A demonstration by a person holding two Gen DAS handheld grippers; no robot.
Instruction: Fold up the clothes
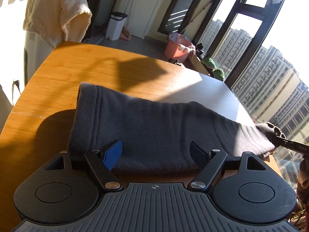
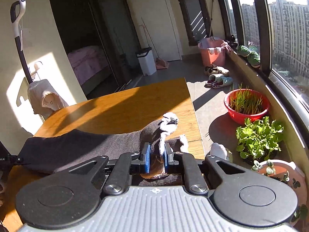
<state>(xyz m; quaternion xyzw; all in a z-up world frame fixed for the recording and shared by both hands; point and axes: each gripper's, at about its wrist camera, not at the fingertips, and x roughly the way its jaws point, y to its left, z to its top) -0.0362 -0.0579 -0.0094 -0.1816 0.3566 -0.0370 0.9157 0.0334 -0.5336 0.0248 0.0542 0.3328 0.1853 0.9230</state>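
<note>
Jaws: we saw left gripper spread apart | right gripper clamped on dark grey garment | wooden table.

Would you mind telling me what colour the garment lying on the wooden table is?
Dark charcoal grey knitted garment, clearest in the left wrist view.

Left gripper fingers spread wide; right gripper fingers pinched.

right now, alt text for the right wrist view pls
The right gripper is shut on a bunched end of the dark grey garment lying across the wooden table. Potted plants stand by the sunlit windows.
</note>
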